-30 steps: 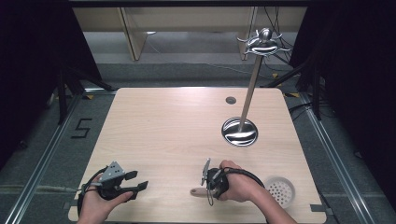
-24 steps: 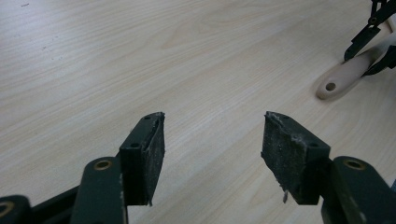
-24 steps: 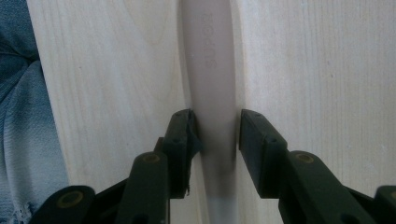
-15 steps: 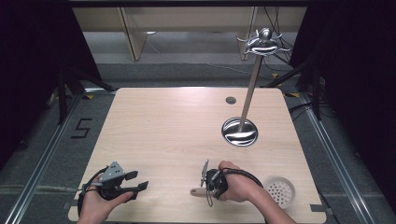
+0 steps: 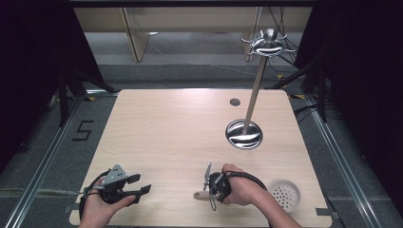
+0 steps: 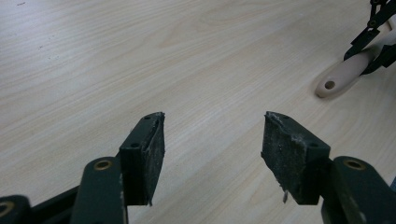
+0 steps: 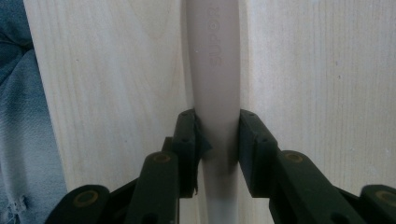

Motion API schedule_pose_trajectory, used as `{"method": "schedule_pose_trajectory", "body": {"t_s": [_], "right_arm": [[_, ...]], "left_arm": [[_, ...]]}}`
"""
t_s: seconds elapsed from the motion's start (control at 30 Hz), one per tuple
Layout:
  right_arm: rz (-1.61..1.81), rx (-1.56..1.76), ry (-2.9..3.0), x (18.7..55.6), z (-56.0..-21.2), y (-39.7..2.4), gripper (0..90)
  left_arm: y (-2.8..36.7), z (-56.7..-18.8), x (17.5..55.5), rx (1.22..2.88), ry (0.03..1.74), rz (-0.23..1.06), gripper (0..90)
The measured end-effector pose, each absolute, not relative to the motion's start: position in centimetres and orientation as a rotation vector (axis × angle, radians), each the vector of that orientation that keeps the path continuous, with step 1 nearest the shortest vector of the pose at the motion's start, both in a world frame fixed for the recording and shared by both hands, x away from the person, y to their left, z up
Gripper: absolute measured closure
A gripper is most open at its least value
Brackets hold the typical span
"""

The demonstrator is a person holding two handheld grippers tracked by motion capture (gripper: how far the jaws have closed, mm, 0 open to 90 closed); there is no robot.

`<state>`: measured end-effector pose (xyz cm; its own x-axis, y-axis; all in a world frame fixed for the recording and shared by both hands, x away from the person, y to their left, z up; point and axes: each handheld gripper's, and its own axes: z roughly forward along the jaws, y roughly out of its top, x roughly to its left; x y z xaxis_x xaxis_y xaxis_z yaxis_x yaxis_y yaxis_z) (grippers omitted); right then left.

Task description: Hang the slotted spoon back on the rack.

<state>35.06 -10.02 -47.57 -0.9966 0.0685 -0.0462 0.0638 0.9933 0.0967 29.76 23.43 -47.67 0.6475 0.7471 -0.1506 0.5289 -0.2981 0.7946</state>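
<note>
We see a light wooden tabletop (image 5: 180, 137) from above, and the person's two hands come in at its near edge. The left gripper (image 5: 138, 185) is in the left hand near the near left corner, and in the left gripper view its jaws stand wide apart over bare wood, with nothing between them.

The right gripper (image 5: 209, 187) is in the right hand (image 5: 240, 187), near the middle of the near edge. Its jaws are closed narrow on a pale cream utensil handle (image 7: 215, 70), one pad on each side of it. In the right gripper view this handle runs straight up from between the jaws and lies along the tabletop; some letters are pressed into it, but we cannot read them. At the left edge of this view there is blue denim cloth (image 7: 18, 116) beyond the table edge. In the left gripper view the rounded end of the handle has a small hole and rests on the wood at the upper right, with the black links of the right gripper over it.

Just right of the right hand lies a white round perforated disc (image 5: 284, 194). Farther back on the right side stands a shiny metal stand with a round base and a thin pole (image 5: 244, 134), with hooks on top. A small dark round hole (image 5: 235, 101) is in the tabletop behind it.
</note>
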Motion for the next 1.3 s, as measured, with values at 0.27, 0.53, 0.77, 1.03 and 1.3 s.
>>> {"method": "schedule_pose_trajectory", "body": {"t_s": [0.27,0.53,0.77,1.03,1.3], "right_arm": [[0.158,0.131,3.063,34.8,-47.5,-10.2,71.4],[0.189,0.270,3.028,34.0,-46.2,-10.9,71.6],[0.300,0.296,2.982,34.1,-44.9,-12.0,71.6],[0.421,0.412,2.924,33.9,-43.3,-13.5,71.7],[0.602,0.437,2.836,34.1,-41.9,-15.2,71.7]], "left_arm": [[23.4,-47.7,29.7,1.978,0.996,0.312,38.6],[23.3,-47.8,29.7,1.964,1.012,0.301,38.6],[23.3,-47.8,29.7,1.969,0.997,0.310,38.6],[23.3,-47.8,29.7,1.974,1.000,0.308,38.6],[23.4,-47.8,29.8,1.995,1.007,0.319,38.6]]}}
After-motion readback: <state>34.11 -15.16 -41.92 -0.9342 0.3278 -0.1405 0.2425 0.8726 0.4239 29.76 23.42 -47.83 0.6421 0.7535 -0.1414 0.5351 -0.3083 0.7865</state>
